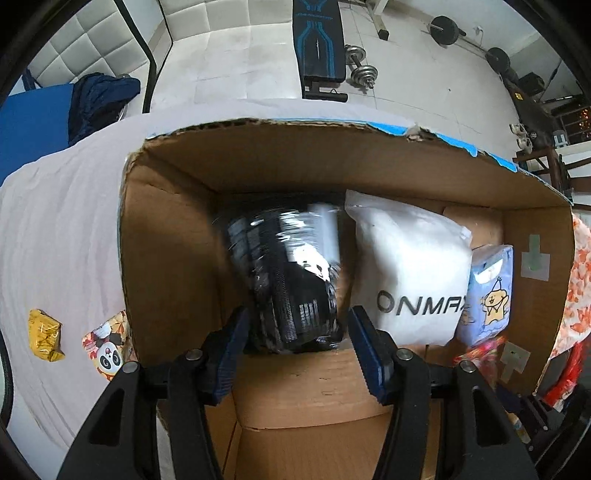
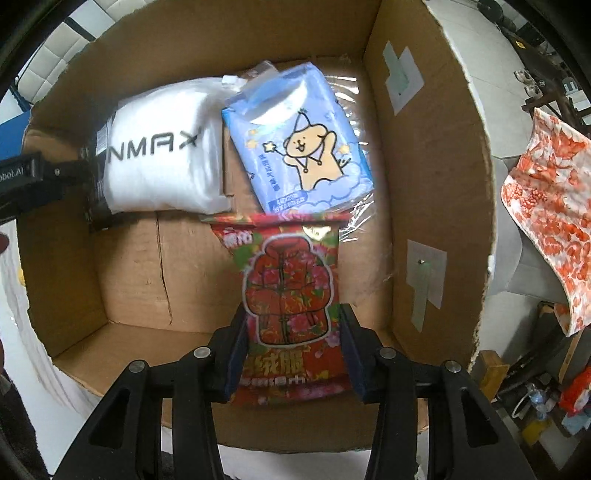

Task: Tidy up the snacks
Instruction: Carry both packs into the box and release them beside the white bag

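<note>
- The left gripper (image 1: 297, 325) reaches into the open cardboard box (image 1: 177, 229), its blue-padded jaws on either side of a black shiny packet (image 1: 284, 273), which is blurred.
- Right of it stands a white bag (image 1: 410, 258), then a light blue pack with a cartoon animal (image 1: 487, 291).
- Left of the box, a yellow snack (image 1: 45, 334) and a panda-print packet (image 1: 109, 349) lie on the pale cloth-covered desk (image 1: 62, 229).

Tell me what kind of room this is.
Most likely a home room doubling as a gym. Beyond the cardboard box on the cloth-covered table there is a tiled floor with a workout bench, a dumbbell and a barbell. Household clutter sits to the right.
</note>
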`<state>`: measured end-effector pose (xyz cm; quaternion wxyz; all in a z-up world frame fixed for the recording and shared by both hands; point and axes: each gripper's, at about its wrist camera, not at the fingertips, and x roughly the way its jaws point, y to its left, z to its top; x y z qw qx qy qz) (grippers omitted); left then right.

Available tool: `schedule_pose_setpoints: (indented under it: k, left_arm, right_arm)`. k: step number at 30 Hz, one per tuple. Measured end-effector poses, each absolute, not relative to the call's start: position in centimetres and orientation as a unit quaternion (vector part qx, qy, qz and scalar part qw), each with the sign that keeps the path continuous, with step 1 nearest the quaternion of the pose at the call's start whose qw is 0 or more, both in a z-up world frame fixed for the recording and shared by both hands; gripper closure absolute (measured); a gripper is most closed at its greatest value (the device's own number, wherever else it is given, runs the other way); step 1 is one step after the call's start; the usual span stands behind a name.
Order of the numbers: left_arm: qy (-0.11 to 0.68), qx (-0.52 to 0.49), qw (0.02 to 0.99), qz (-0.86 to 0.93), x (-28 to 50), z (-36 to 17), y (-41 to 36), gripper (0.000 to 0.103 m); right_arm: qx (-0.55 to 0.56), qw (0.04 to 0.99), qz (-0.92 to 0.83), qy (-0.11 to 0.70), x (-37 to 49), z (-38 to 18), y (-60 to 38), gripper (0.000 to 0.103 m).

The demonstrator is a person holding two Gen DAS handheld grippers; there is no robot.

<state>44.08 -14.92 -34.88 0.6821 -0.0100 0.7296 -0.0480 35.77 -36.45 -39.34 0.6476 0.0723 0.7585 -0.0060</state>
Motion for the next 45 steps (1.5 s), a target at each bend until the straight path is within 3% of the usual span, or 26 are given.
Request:
schedule_pose_setpoints:
  k: [7, 10, 12, 13, 14, 15, 45]
  left_arm:
    - [0.722, -0.008, 0.69, -0.053, 43.7, -33.5, -15.0, 0.039]
    - [0.711, -0.003, 0.701, -0.057, 42.8, -32.3, -15.1, 0.037]
    - [0.702, -0.005, 0.709, -0.06, 42.1, -31.5, -15.1, 0.033]
    - [0.699, -0.007, 0.713, -0.062, 41.7, -31.2, -15.0, 0.021]
    - [0.694, -0.006, 0.717, -0.062, 41.1, -30.8, -14.9, 0.009]
    - [0.688, -0.002, 0.723, -0.058, 40.6, -30.4, -14.9, 0.007]
    - [0.57, -0.041, 0.818, -0.065, 25.2, -16.7, -13.1, 0.007]
  right_arm:
    - [0.06, 0.662, -0.014, 0.747, 35.6, -38.3, -36.0, 0.05]
    - [0.062, 0.67, -0.012, 0.739, 35.0, -37.5, -35.9, 0.043]
    - [0.065, 0.678, -0.011, 0.732, 34.7, -36.6, -35.7, 0.031]
    - [0.068, 0.683, -0.011, 0.728, 34.5, -36.2, -35.7, 0.027]
    - [0.073, 0.687, -0.011, 0.723, 34.4, -35.8, -35.7, 0.015]
    - [0.075, 0.691, -0.011, 0.719, 34.5, -35.5, -35.8, 0.007]
    - [0.05, 0.801, -0.006, 0.596, 24.2, -19.4, -33.5, 0.007]
